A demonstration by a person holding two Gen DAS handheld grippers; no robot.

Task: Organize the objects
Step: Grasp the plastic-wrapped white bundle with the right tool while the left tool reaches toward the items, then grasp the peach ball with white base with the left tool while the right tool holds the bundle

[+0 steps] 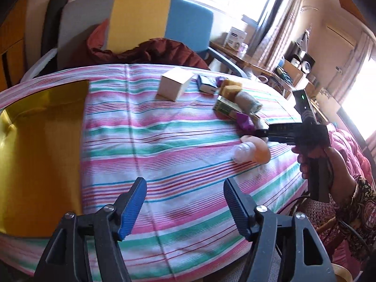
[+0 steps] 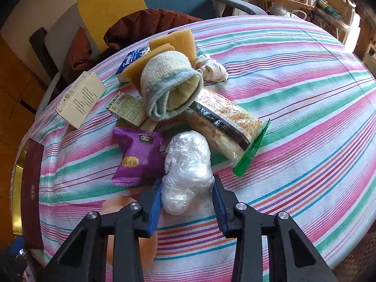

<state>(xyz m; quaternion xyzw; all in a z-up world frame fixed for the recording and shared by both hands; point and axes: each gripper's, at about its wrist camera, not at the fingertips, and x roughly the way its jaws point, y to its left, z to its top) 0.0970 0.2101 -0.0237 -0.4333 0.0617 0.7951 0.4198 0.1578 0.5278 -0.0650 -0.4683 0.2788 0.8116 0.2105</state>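
Low in the right wrist view, the right claw (image 2: 186, 202) pinches a plastic-wrapped bundle (image 2: 188, 171), apparently to lift it from the clutter on the striped surface (image 2: 305, 94). The left claw (image 1: 185, 208) hangs wide and empty, the gold tray (image 1: 40, 155) at left.

The plastic-wrapped bundle (image 2: 188, 174) lies on the striped cloth (image 2: 305, 117), snack packet (image 2: 138, 157) just left.
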